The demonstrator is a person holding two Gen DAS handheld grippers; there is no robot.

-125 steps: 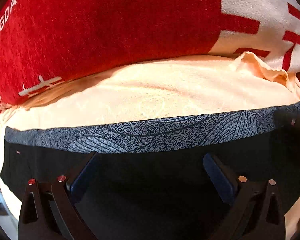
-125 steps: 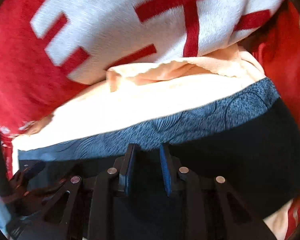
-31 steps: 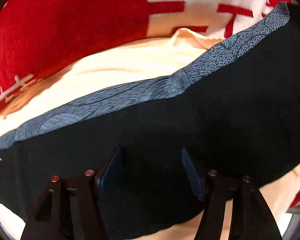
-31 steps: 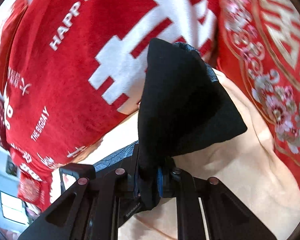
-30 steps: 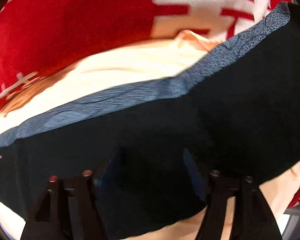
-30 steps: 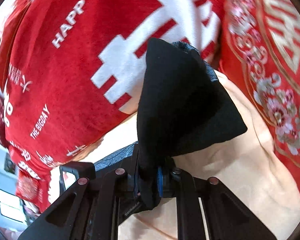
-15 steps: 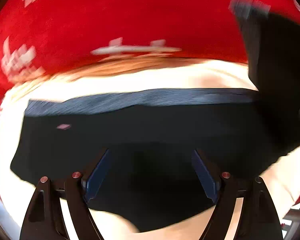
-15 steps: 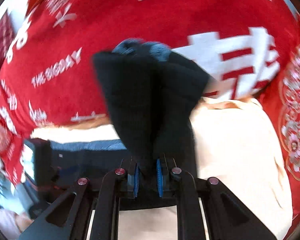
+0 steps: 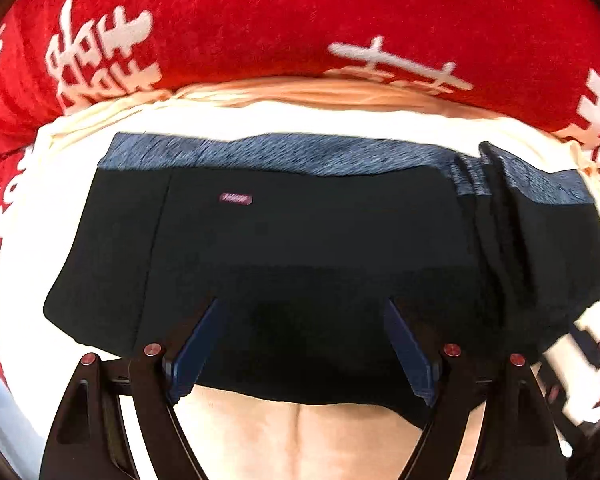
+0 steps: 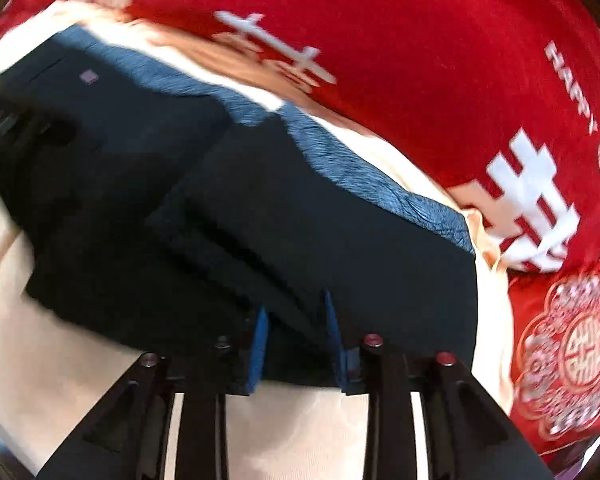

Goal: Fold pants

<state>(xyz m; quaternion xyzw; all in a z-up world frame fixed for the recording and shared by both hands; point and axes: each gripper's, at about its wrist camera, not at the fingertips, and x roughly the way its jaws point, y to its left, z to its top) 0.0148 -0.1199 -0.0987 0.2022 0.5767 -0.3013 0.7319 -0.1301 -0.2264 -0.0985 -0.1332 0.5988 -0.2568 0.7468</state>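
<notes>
Left wrist view: black pants (image 9: 300, 240) with blue-grey patterned waistband (image 9: 276, 154) lie flat on a cream sheet (image 9: 300, 436), red blanket (image 9: 260, 12) behind. Left gripper (image 9: 302, 344) spread wide over the near hem, holding nothing. Right edge blurred; a folded layer shows there.

Right wrist view: motion-blurred. Right gripper (image 10: 296, 344) partly parted, fabric edge between the pads; whether it pinches, cannot tell. Far left smeared.
</notes>
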